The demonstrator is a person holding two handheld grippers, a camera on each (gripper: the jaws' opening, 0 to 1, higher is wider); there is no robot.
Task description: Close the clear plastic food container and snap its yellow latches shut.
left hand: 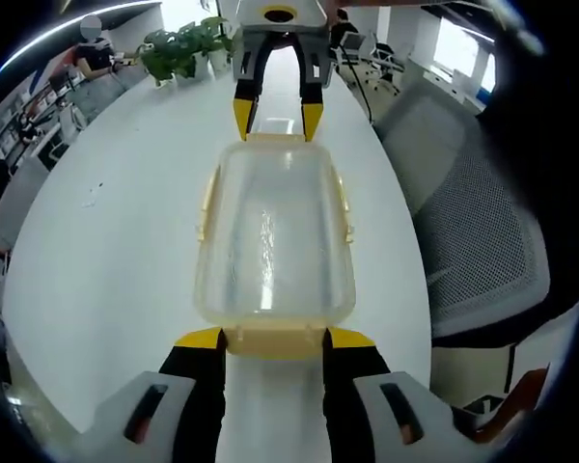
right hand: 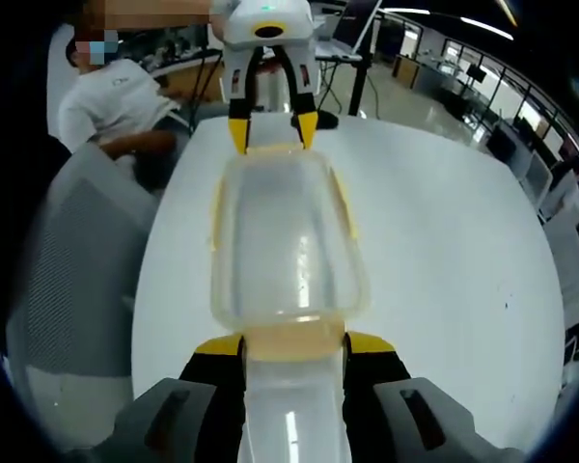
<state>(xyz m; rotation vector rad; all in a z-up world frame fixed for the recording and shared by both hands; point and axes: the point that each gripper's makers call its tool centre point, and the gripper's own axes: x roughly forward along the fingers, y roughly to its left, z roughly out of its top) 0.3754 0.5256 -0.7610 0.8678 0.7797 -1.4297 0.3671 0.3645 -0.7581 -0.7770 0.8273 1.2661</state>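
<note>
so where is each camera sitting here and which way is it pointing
Left gripper view: rides on the left gripper, looking along the white table over the clear container at the right gripper opposite; plants and office chairs beyond.

Right gripper view: rides on the right gripper, facing back across the same container at the left gripper; a seated person in white beyond.

Shared: the container, with one gripper at each end latch, seen from opposite ends.

No words, numbers or signs are showing clearly enough to read anywhere in these two views. Nothing here is carrying a label or brand that anyone could read.
</note>
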